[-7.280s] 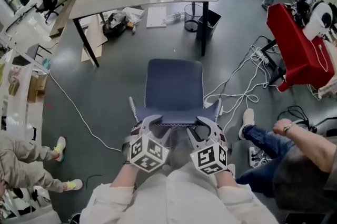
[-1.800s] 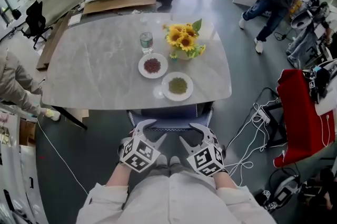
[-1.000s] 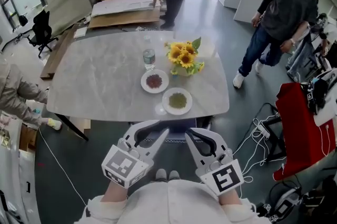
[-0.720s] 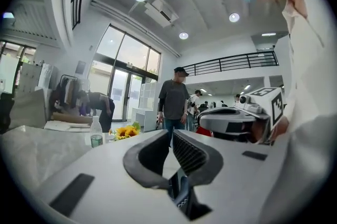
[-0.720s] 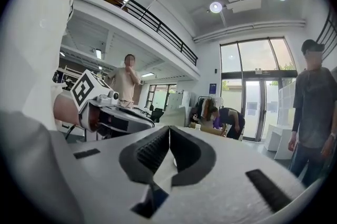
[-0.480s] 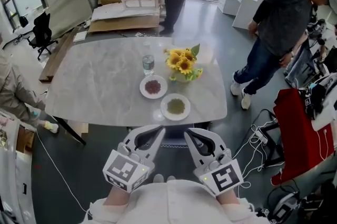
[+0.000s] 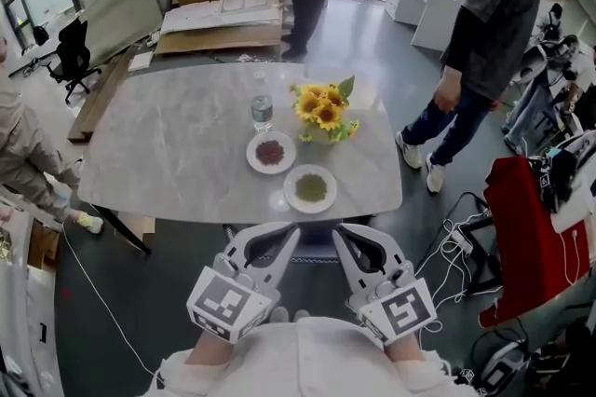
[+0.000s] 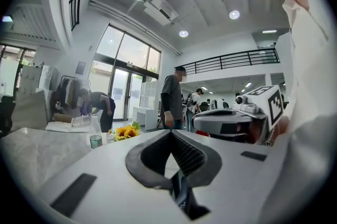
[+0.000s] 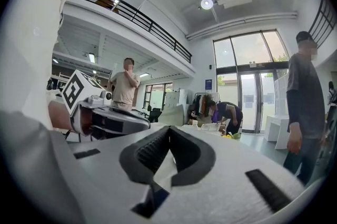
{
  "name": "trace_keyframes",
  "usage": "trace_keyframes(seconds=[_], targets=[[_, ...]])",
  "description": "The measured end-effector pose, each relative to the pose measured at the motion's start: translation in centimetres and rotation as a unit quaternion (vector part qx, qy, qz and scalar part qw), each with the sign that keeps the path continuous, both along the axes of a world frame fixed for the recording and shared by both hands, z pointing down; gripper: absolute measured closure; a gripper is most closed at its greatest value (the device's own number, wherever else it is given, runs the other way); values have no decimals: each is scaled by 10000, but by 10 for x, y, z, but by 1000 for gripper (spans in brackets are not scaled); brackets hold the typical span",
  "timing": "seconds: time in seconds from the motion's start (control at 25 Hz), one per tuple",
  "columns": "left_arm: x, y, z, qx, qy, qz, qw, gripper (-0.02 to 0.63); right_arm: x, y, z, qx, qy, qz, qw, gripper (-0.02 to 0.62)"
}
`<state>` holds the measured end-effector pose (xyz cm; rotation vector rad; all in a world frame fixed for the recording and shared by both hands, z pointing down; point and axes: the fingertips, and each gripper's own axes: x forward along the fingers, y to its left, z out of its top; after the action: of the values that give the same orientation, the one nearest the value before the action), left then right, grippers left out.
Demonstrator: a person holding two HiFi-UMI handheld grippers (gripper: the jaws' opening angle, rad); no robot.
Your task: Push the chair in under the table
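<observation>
Grey marbled, round-cornered table (image 7: pixel 168 153) covers the blue chair (image 7: pixel 317 246) pushed beneath; only a sliver of backrest shows. Left gripper (image 7: pixel 290 238) and right gripper (image 7: pixel 341 237), ribbed jaws closed on nothing, hover near it; contact indiscernible.

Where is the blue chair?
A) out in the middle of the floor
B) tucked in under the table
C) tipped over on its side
B: only a thin strip of the chair peeks out below the near edge of the table; the tabletop hides the rest.

Smooth marbled table (image 7: pixel 168 143), glossy grey floor (image 7: pixel 372 27)
</observation>
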<state>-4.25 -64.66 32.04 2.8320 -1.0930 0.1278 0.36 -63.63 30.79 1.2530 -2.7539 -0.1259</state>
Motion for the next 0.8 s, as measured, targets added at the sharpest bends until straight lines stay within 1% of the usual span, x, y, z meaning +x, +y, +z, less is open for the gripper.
trace_keyframes(seconds=[0.12, 0.28, 0.48, 0.64, 0.8], targets=[[3, 0, 4, -30, -18, 8, 10000, 592, 2, -2, 2, 22, 61, 24, 10000, 593], [6, 1, 8, -4, -133, 39, 9999, 592, -2, -2, 10, -89, 85, 1, 9999, 593], [4, 0, 14, -42, -124, -15, 9999, 592, -2, -1, 16, -175, 198, -11, 9997, 594], [8, 2, 11, -160, -135, 37, 9998, 592, -3, 1, 18, -255, 179, -43, 9995, 592], [9, 2, 19, -138, -156, 43, 9998, 592, -2, 2, 21, -312, 199, -30, 9993, 594]])
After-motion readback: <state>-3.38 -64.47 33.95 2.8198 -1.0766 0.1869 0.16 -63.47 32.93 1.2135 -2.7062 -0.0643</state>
